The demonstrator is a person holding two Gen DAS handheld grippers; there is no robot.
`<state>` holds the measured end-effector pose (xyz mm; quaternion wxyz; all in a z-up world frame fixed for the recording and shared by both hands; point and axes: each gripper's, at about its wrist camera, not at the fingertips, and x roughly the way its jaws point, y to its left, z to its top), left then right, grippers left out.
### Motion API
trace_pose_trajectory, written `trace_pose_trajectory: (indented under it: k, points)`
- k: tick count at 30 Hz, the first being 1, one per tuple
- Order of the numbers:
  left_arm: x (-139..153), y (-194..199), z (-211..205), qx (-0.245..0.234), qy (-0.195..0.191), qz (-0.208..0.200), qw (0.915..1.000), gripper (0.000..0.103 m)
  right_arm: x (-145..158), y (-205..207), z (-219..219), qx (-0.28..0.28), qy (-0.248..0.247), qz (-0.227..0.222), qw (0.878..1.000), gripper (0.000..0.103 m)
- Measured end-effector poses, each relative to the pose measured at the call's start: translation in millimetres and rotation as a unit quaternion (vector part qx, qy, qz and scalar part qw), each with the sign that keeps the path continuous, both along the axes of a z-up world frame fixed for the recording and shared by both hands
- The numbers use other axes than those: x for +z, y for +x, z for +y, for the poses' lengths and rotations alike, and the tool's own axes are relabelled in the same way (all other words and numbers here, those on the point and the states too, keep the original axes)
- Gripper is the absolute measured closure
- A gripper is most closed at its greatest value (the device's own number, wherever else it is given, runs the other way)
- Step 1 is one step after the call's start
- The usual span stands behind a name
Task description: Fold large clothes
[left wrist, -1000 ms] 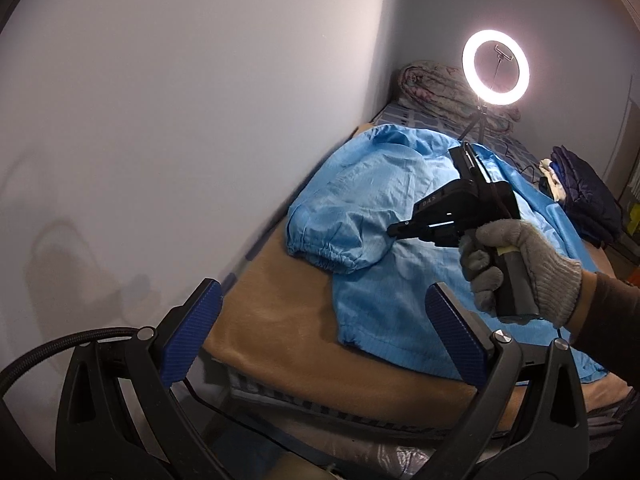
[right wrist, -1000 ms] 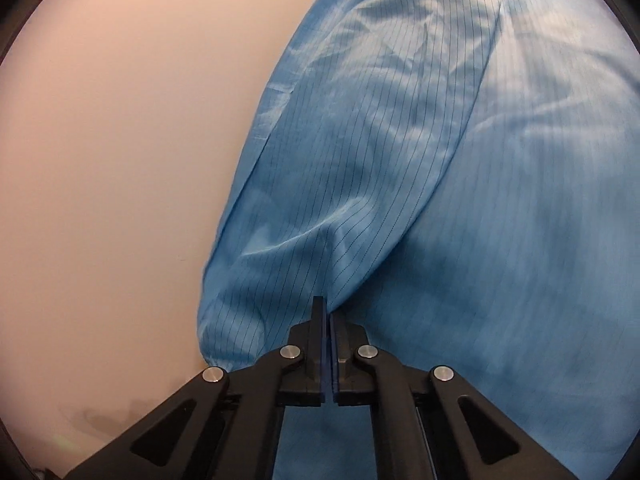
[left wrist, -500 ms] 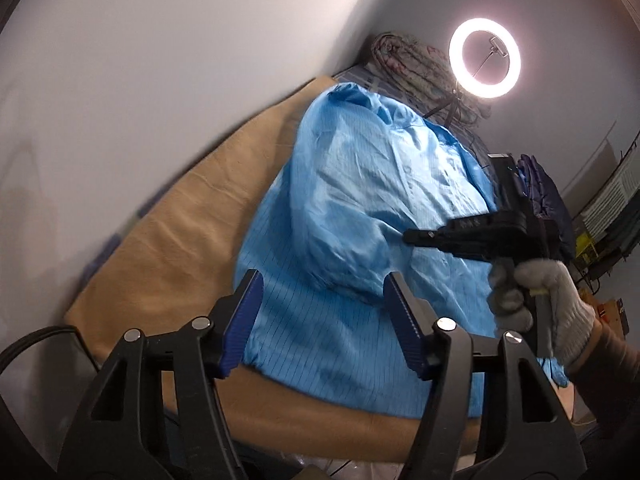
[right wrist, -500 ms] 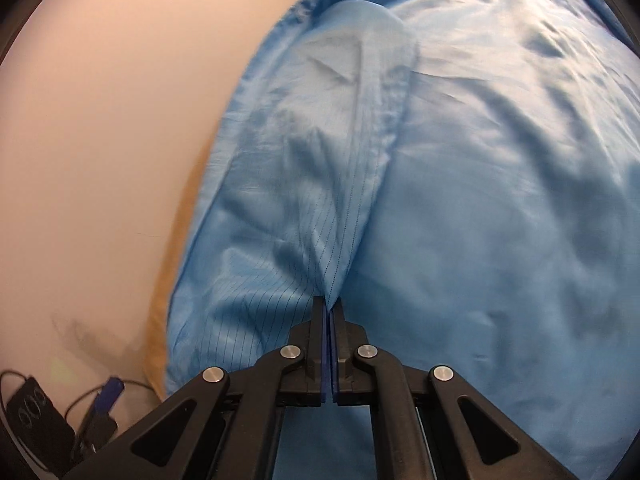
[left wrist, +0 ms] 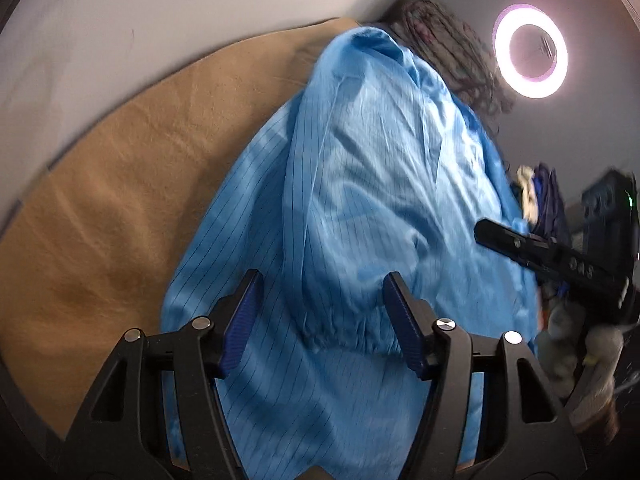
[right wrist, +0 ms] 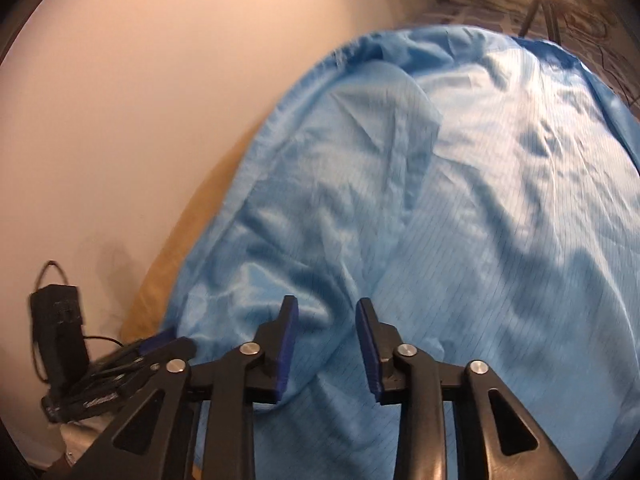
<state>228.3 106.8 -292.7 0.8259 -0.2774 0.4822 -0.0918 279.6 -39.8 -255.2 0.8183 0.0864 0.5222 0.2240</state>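
Released since half a second ago, the right gripper (right wrist: 326, 344) now stands parted over the folded sleeve (left wrist: 344, 240); the left gripper (left wrist: 322, 320) gapes wide astride its elastic cuff (left wrist: 348, 342). Slippery fabric may slide the fold open. The blue garment (right wrist: 500, 200) lies lengthwise on the tan blanket (left wrist: 120, 184), cuff toward the grippers.

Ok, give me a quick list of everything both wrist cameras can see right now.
blue garment: one, light blue with thin dark stripes, spread on the bed, one sleeve folded over its body
bed cover: one, tan, under the garment
ring light: one, lit white, beyond the bed's far end
patterned bedding: one heap, grey, at the bed's far end
dark clothes: a pile, navy, right of the garment
left claw: open, over the sleeve cuff
right claw: open, above the garment
gloved hand: one, grey, holding the right claw
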Motion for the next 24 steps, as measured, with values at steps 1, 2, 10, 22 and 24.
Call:
trace_pose_trajectory:
  k: [1, 2, 10, 22, 24]
  points:
    - [-1, 2, 0, 0.004, 0.001, 0.000, 1.0000, 0.079, 2, 1, 5, -0.001, 0.004, 0.002, 1.000, 0.076]
    - [-2, 5, -2, 0.008, 0.011, 0.002, 0.9999, 0.094, 1, 2, 5, -0.005, 0.010, 0.006, 1.000, 0.077]
    - [43, 0, -8, 0.003, 0.091, -0.070, 0.9934, 0.102, -40, 17, 8, -0.003, 0.035, 0.033, 0.999, 0.087]
    - [103, -5, -25, -0.058, 0.200, -0.158, 0.9653, 0.103, -45, 31, 59, 0.056, 0.071, 0.054, 0.994, 0.064]
    - [101, -9, -34, -0.073, 0.203, -0.163, 0.9626, 0.103, -25, 37, 46, 0.042, 0.084, 0.038, 0.995, 0.061]
